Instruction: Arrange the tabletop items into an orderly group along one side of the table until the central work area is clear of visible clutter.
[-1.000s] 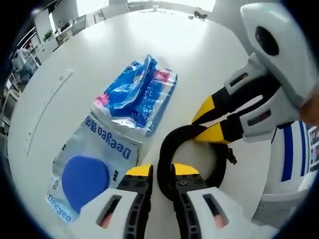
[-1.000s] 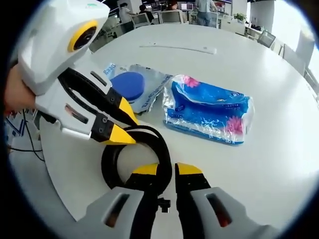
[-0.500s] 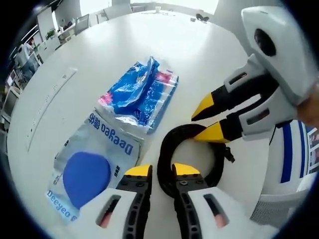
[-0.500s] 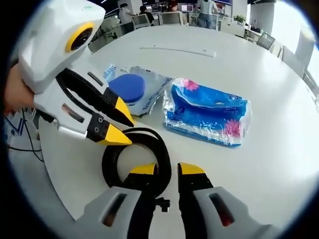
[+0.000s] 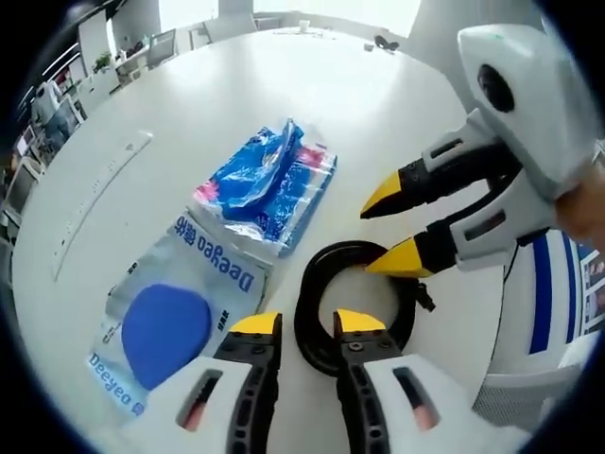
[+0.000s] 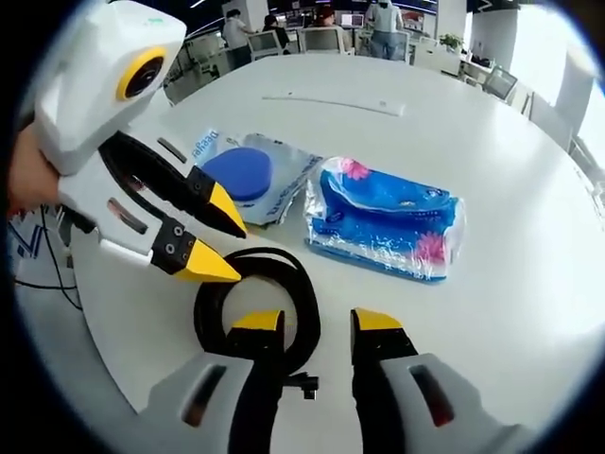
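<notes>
Left gripper view: far bench rim with a small dark thing on it, a window beyond, a blue-and-white striped panel at the right edge. Right gripper view: instead an office behind, with chairs, screens and standing people, plus a loose cord hanging off the near bench edge.

In both: a black cable coil lying flat on the white bench, just ahead of the tool tips, nearest the bench edge. Glossy, thick, wound in a rough ring; a small black fitting sticking out of its rim. Left tool open narrowly, one yellow tip on either side of the ring's near rim, not clamped on it. Right tool open a bit wider, likewise straddling the near rim without pinching. Each tool also seen in the other's view, spread, lower tip touching or just over the coil.

Just beyond the coil: a blue tissue pack in crinkled clear wrap with pink flowers, long axis roughly along the bench edge in the right gripper view. Beside it, touching or slightly under it: a flat clear pouch printed "Deeyeo" holding a blue round pad, lying lengthways away from the pack.

A pale ruler-like strip farther off, well apart.
</notes>
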